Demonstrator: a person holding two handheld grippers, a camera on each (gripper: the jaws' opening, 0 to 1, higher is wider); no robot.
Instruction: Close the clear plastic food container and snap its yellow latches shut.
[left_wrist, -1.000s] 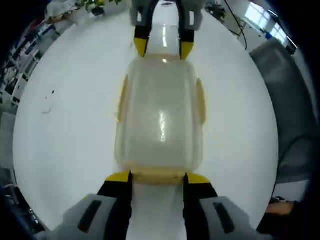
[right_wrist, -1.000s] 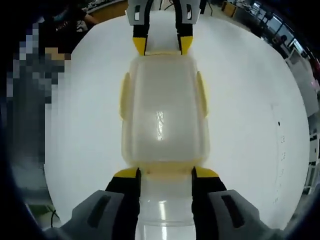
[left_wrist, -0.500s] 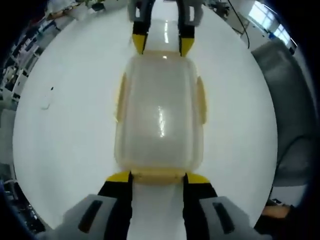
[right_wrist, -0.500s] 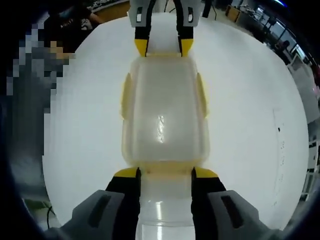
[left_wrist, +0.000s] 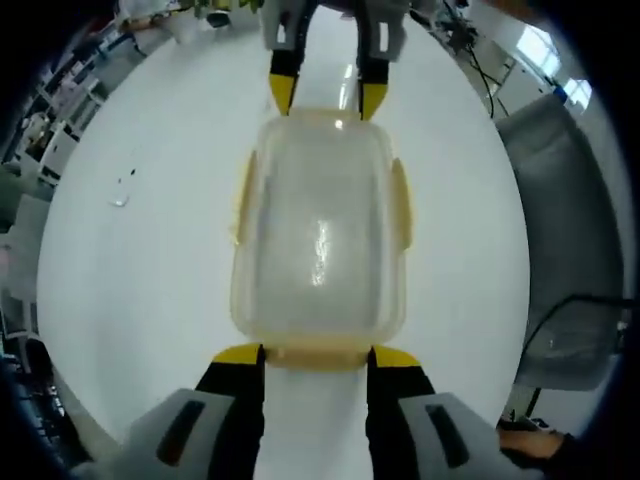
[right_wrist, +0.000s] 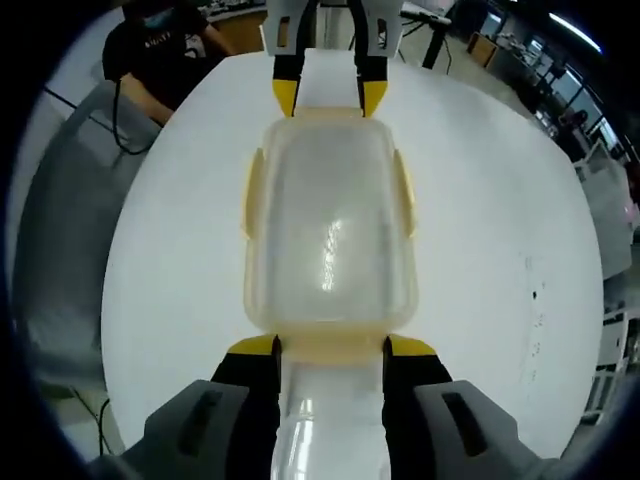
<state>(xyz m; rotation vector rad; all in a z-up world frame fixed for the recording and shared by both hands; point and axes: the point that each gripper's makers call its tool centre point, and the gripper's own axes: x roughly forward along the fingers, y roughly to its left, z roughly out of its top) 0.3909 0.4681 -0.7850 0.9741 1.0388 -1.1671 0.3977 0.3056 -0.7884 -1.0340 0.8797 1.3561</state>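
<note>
Your container (left_wrist: 318, 235) sits lid-down-tight in the middle of the round white tabletop (left_wrist: 130, 260), well away from every edge. You have it bracketed end to end. Your left gripper (left_wrist: 316, 357) has its yellow-tipped jaws spread apart, one tip touching each corner of the near end latch (left_wrist: 315, 350). Your right gripper (right_wrist: 330, 347) stands the same way at the opposite end, jaws released and wide, tips against that end latch (right_wrist: 331, 346). Neither pair is grasping anything. The long side latches (left_wrist: 401, 203) lie flat against the container's walls. In the right gripper view a person (right_wrist: 165, 50) in a dark top sits beyond the far edge of the tabletop, beside a grey chair (right_wrist: 65, 200).
</note>
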